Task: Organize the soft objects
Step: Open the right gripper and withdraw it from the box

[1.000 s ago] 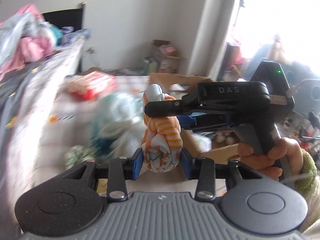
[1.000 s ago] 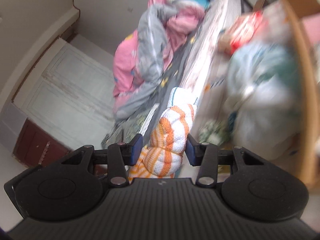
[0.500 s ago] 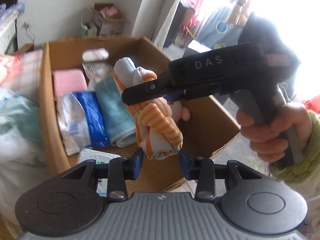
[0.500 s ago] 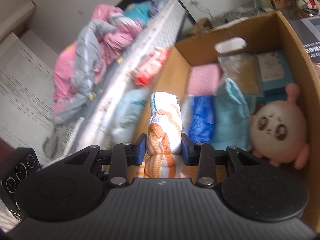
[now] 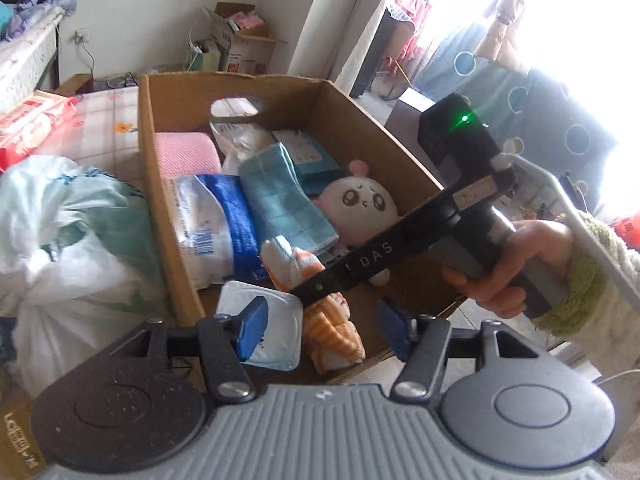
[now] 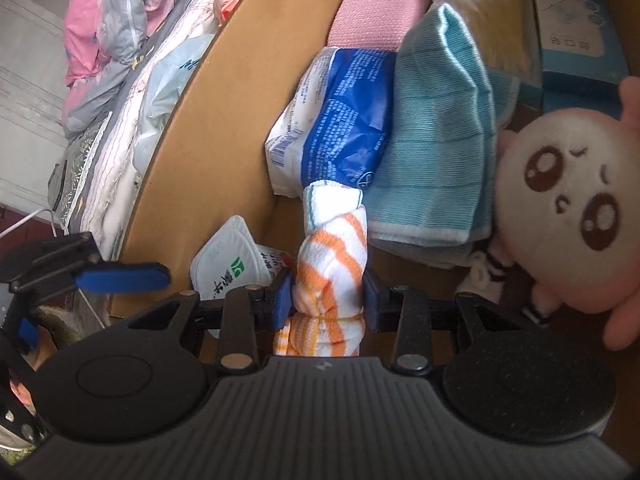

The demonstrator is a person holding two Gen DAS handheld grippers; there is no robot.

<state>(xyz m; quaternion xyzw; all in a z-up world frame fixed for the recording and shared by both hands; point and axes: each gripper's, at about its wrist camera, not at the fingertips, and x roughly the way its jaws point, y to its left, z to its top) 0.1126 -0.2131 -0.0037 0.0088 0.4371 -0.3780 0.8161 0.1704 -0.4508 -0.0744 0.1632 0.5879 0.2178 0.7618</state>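
The right gripper (image 6: 326, 300) pinches the orange-striped towel roll (image 6: 332, 272) over the cardboard box (image 5: 360, 128). The left gripper (image 5: 320, 326) has just been opening, its fingers spread clear of the roll. A blue towel (image 6: 436, 152), a tissue pack (image 6: 340, 116) and a pink plush (image 6: 568, 208) crowd the box (a mask packet (image 6: 230, 266) lies beneath).

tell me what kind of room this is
Probably a bedroom: a bed heaped with bedding stands by the wall, and clothes hang near the bright window.
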